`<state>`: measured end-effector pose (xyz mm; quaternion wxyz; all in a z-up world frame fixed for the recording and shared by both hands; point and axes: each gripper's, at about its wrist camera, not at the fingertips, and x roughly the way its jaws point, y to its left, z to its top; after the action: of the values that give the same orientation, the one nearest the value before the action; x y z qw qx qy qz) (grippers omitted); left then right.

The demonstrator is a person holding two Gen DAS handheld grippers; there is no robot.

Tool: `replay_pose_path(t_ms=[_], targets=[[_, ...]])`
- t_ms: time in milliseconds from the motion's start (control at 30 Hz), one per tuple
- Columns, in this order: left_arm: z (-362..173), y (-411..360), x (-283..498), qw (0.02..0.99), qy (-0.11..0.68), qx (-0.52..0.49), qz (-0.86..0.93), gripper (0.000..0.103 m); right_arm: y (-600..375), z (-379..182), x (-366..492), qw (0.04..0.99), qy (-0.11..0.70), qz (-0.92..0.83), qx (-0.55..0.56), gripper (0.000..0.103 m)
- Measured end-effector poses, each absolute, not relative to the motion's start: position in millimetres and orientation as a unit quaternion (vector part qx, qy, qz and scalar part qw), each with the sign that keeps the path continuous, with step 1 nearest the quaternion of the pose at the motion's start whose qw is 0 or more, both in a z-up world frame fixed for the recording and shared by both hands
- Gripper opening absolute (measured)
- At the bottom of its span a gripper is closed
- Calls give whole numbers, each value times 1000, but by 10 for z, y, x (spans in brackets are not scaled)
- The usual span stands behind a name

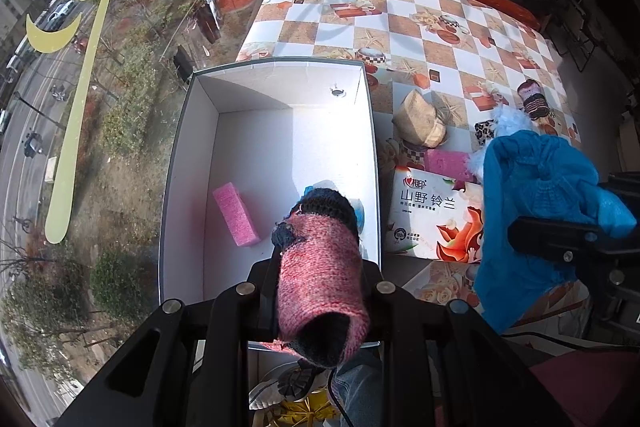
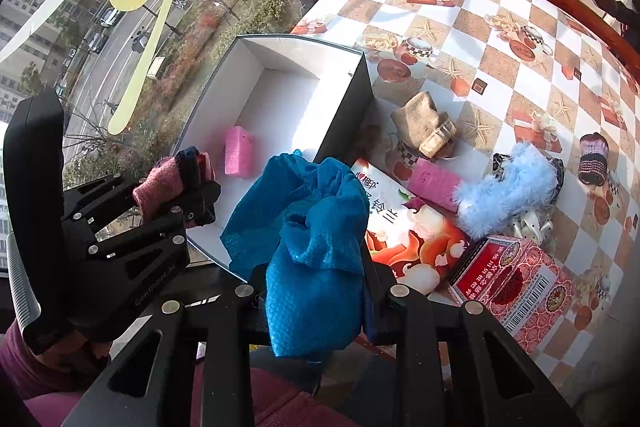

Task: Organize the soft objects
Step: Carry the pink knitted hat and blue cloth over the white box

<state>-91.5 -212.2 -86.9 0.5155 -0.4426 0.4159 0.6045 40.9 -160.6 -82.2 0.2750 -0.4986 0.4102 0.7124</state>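
Pink-and-navy knit sock sits pinched between the left gripper's fingers, held over the near end of the white box. Right gripper is clamped on a blue mesh cloth, which hangs at the box's near right corner. Inside the box, one pink sponge lies on the floor by the left wall. On the table, right of the box: tissue pack, second pink sponge, beige sock, fluffy light-blue item, striped knit roll toward the right edge, red carton nearest.
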Motion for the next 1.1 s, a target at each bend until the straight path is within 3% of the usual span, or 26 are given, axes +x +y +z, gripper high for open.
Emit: replay_pose_path(t_ms=[1100], targets=[[-937,-2200,-1239,482,397,-468,626,26,-1619,-872,112,252,390,720,-516,31]])
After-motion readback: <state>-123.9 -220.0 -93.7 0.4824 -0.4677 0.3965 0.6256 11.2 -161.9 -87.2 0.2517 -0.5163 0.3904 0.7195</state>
